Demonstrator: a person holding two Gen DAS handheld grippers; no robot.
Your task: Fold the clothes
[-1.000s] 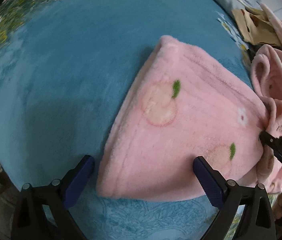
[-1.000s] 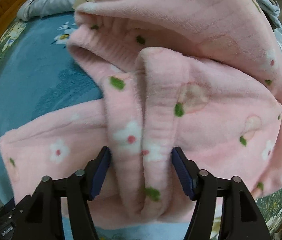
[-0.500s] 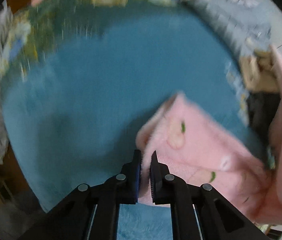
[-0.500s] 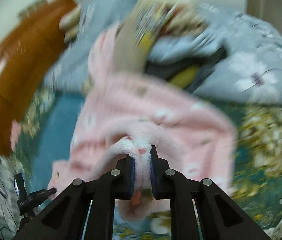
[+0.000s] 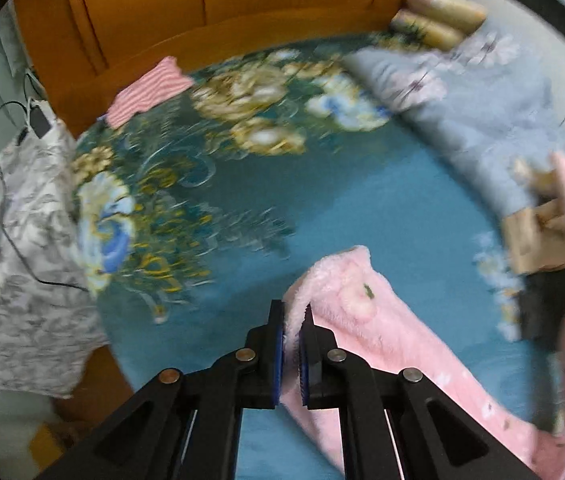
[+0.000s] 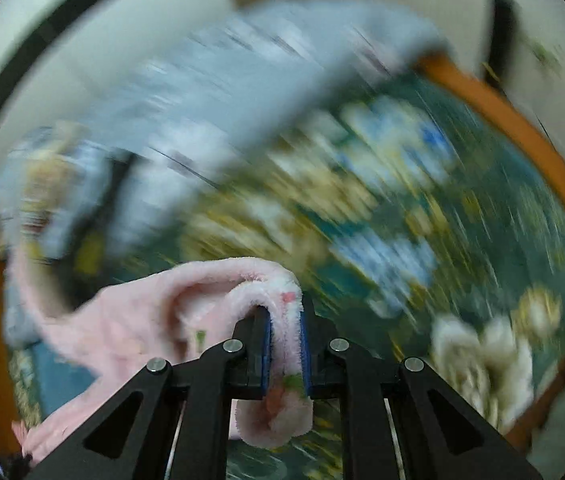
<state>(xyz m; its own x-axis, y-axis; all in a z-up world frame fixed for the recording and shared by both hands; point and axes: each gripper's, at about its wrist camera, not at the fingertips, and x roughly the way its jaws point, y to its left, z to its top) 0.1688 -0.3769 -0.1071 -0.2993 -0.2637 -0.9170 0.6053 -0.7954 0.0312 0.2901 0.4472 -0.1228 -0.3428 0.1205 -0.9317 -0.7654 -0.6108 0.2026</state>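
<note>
The pink fleece garment no longer lies flat on the bed: a second ago it was spread on the teal bedspread with both grippers open over it, and now both have closed on its edges and lifted, so it hangs as a slack band between them. The left gripper is clamped on one corner of the fleece, the cloth pinched upright between its blue pads; from there the garment runs away to the right and sags toward the near edge of the bed. The right gripper is clamped on a thick rolled hem, which loops over the top of its left finger and hangs out below the pads. The heavy blur in the right wrist view suggests a fast swing, so exact poses there are hard to read. My judgement is that the pick-up is done and the garment is being shaken out or carried over for a fold, with the fold itself not yet made. Its long axis runs from one gripper to the other, roughly along the near edge of the bed, with no clear top or bottom showing. Beyond it lie a grey floral quilt toward the far right corner, a striped cloth by the wooden headboard, and a tan item at the right edge.
</note>
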